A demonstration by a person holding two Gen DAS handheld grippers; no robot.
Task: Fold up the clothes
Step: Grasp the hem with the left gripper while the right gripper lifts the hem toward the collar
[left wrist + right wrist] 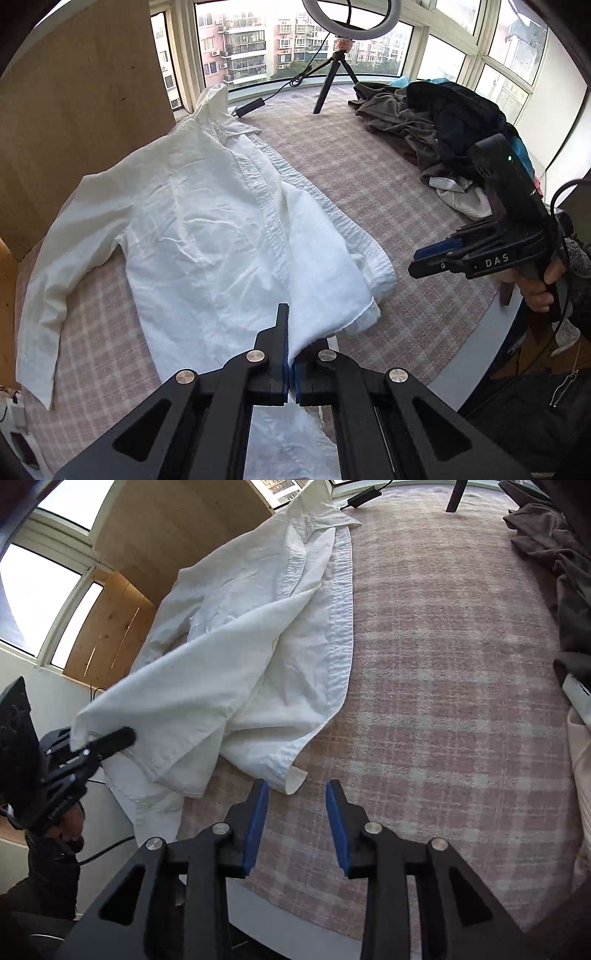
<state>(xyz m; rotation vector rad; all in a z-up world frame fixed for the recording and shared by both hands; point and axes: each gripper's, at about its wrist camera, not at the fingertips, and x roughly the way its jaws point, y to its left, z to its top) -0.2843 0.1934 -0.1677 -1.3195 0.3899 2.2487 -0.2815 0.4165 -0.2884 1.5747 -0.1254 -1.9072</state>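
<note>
Pinching a fold of the white shirt (207, 221), the left gripper (290, 354) is showing its jaws closed on the cloth in its own view, the fabric running between the blue pads and hanging below them. The right gripper (297, 812) is standing with its jaws parted and nothing between them, the shirt's cuffed corner lying just ahead of its left pad. The shirt is lying on the pink checked cover (369, 184) near its left edge, collar toward the windows (258, 40), one sleeve trailing toward the near left corner. Only the left wrist view is showing the ring light on a small tripod (334, 70) at the far edge, the pile of dark clothes (436, 122) along the right edge, and the person's hand (543, 291) gripping the right gripper's handle. Only the right wrist view is showing the left gripper (107, 738) from outside, lifting a flap of shirt off the cover's left edge, plus wooden panels (177, 528) beside the shirt. No containers are showing in either view.
</note>
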